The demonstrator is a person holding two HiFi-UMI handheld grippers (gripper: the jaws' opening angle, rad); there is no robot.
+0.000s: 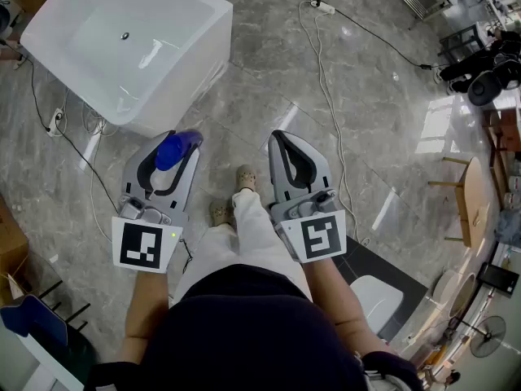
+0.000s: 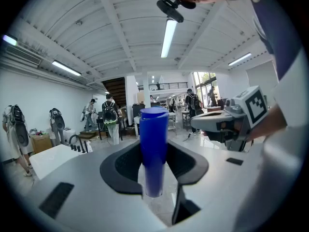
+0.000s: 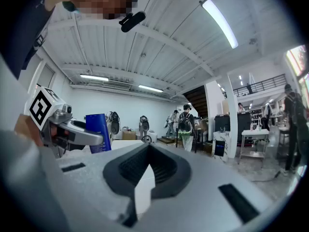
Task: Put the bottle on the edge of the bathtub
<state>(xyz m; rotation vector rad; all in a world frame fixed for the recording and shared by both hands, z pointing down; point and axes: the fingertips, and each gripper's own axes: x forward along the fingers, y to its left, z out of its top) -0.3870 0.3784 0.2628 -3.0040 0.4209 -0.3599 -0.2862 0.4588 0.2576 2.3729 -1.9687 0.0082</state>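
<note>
A blue cylindrical bottle (image 1: 169, 151) stands upright between the jaws of my left gripper (image 1: 182, 142), which is shut on it at waist height. In the left gripper view the bottle (image 2: 153, 149) fills the middle, with the dark pads against both its sides. The white bathtub (image 1: 122, 47) stands on the floor ahead and to the left, its rim well apart from the bottle. My right gripper (image 1: 281, 145) is held level beside the left one, shut with nothing in it. The right gripper view shows its tips (image 3: 146, 149) meeting, with the bottle (image 3: 98, 132) off to the left.
Cables (image 1: 326, 80) and a power strip (image 1: 323, 7) run over the grey marble floor ahead. A wooden chair (image 1: 468, 198) stands at the right and a cardboard box (image 1: 10, 243) at the left. The person's feet (image 1: 236, 194) show below the grippers. Several people with backpacks (image 2: 109, 112) stand far off.
</note>
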